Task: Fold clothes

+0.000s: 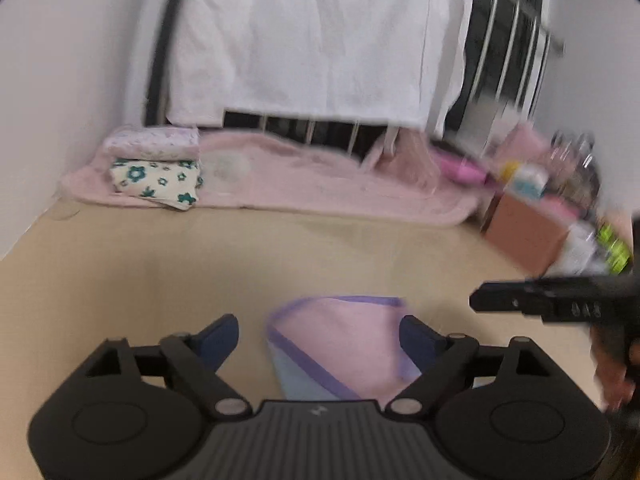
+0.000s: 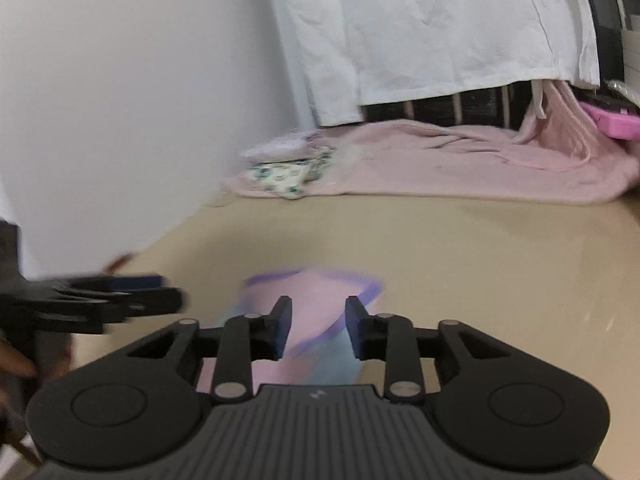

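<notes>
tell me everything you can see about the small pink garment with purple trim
The garment is a small piece of soft, thin-looking cloth, pale pink with a purple binding along its edges and a light blue panel at the near lower side. It lies flat on the beige surface, partly folded so one bound edge crosses it diagonally. It sits between the spread fingers of the left gripper; whether they touch it is unclear. The right gripper is open above it. Blur hides finer detail.

Pink garment (image 1: 344,340) with purple trim, cream cloth (image 1: 156,184) with teal flowers, beige floor (image 1: 280,256)
</notes>
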{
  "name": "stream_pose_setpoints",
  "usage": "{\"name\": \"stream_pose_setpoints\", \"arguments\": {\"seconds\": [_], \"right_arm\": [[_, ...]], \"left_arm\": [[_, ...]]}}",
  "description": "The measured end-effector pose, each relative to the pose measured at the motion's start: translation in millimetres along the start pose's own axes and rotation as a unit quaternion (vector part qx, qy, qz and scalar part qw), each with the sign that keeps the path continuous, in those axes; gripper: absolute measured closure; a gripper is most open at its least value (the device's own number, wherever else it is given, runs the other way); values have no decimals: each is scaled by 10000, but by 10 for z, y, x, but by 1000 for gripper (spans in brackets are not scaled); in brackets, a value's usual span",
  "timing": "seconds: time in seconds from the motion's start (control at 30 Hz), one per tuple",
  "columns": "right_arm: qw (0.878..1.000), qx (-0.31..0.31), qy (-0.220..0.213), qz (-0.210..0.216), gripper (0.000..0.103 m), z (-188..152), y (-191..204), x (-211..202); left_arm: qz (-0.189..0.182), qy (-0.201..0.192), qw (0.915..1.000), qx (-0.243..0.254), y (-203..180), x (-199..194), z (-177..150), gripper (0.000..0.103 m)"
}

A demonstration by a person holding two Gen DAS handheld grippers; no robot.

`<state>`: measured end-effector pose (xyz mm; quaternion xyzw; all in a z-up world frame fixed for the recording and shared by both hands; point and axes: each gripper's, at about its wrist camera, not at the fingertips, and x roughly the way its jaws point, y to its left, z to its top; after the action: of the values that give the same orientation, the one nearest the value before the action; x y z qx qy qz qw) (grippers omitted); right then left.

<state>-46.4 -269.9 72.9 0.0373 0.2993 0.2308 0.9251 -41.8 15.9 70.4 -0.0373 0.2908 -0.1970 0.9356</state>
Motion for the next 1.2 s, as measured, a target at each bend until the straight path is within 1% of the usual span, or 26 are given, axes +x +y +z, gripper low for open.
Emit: {"name": "stream_pose_setpoints", "arguments": {"seconds": [0.07,0.13,0.17,0.2,0.23,0.27,0.3,0.33,0.4,0.43,0.53,0.63,0.7,0.73,0.77,0.8,0.83,0.87,0.9,0.93,0.97,1.03,1.1,1.13,1.17,1.2], "right_arm": [[9986,164,482,-118,73,191,-165,459],[9952,216,922,-262,73,270,-249,829],[9940,150,1043,-302,73,274,-252,936],[9929,166,1152,-233,73,257,-265,1012],[9924,204,1208,-139,73,234,-280,1053],[9924,210,1212,-70,81,217,-285,1074],[9923,185,1225,-34,98,194,-284,1080],[9923,141,1228,-17,98,174,-274,1062],[9936,37,1127,73,98,152,-248,971],[9951,-72,977,164,98,144,-234,876],[9967,-525,561,272,98,113,-156,464],[9939,-918,143,601,98,-2,-66,-56],[9905,-1142,225,731,98,-200,5,-312],[9888,-1245,312,767,97,-310,39,-434],[9869,-1326,461,792,95,-416,61,-515],[9848,-1384,671,806,94,-519,74,-555],[9822,-1441,880,819,93,-622,86,-595],[9811,-1465,990,791,84,-697,94,-644],[9827,-1416,918,758,70,-714,91,-714],[9853,-1328,765,758,64,-701,83,-794],[9875,-1216,558,837,59,-677,67,-881],[9897,-882,96,1120,59,-585,19,-976],[9920,-583,-89,1119,61,-523,49,-854],[9924,-574,-51,1083,63,-536,114,-765],[9922,-690,89,1038,71,-586,219,-662],[9915,-806,228,991,75,-636,325,-558]], "left_arm": [[230,546,9981,137,85,380,139,35],[113,849,9963,-69,159,570,175,44],[47,998,9948,-177,196,663,193,47],[-48,1018,9944,-286,226,700,191,52],[-147,1025,9938,-396,255,731,188,74],[-155,1025,9936,-446,273,754,192,96],[-155,1025,9934,-491,291,777,196,102],[-154,1024,9932,-535,308,799,201,100],[-306,829,9947,-522,284,700,179,101],[-413,649,9959,-485,269,605,174,102],[-449,75,9986,-271,180,153,109,102],[-497,-368,9974,-373,66,-384,-148,102],[-524,-532,9961,-472,0,-626,-440,99],[-515,-542,9955,-583,-4,-708,-603,92],[-504,-546,9948,-700,-6,-786,-767,76],[-492,-549,9939,-817,-8,-864,-930,66],[-468,-509,9938,-870,17,-891,-965,52],[-442,-465,9937,-918,45,-914,-986,54],[-417,-421,9936,-965,73,-937,-1008,53],[-391,-377,9934,-1012,101,-960,-1030,53],[-400,-452,9934,-971,78,-980,-982,53],[-435,-690,9934,-812,-28,-996,-859,53],[-372,-929,9940,-432,-255,-881,-776,53],[-295,-993,9944,-203,-376,-796,-748,53],[-139,-858,9962,-55,-454,-689,-765,54],[24,-702,9975,87,-528,-580,-787,55]]}}
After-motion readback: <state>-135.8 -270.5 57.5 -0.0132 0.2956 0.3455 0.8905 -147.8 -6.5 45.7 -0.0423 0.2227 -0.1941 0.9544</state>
